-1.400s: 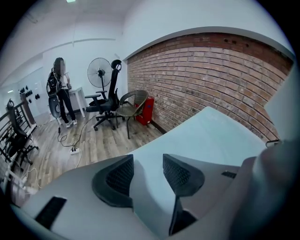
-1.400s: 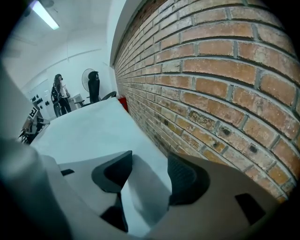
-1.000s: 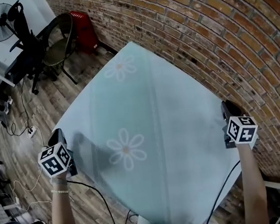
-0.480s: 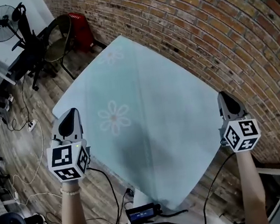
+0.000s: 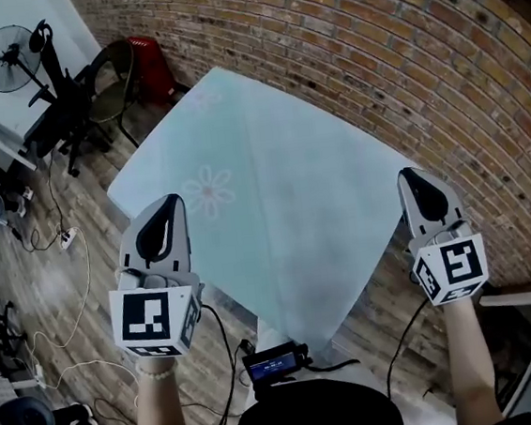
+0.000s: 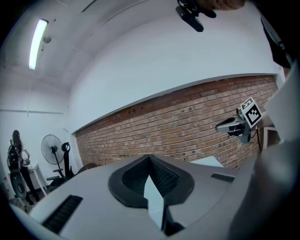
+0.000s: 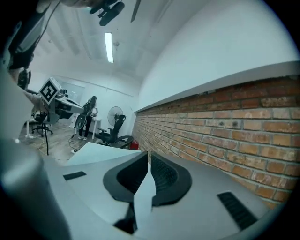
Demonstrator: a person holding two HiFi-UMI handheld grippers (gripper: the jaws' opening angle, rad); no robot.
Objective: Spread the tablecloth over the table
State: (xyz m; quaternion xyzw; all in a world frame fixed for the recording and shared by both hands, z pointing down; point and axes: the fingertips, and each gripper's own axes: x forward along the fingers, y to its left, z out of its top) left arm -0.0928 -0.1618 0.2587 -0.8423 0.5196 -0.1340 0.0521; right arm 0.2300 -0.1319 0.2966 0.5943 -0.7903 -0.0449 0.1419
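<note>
Left gripper (image 5: pixel 165 206), right gripper (image 5: pixel 413 180) raised higher; fingers (image 6: pixel 165 176) pinching tablecloth (image 5: pixel 272 183) edge; table underneath hidden.

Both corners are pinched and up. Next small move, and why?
Probably lower both evenly: the left gripper and right gripper each pinch a near corner of the pale blue flowered tablecloth, whose near edge is held raised.

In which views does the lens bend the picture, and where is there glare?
Head view: the brick wall bows into an arc, and the tablecloth is evenly lit, without glare. Left gripper view: black rounded corners, and the ceiling lamp burns out white. Right gripper view: the same fisheye bend, with a second lamp overexposed.
</note>
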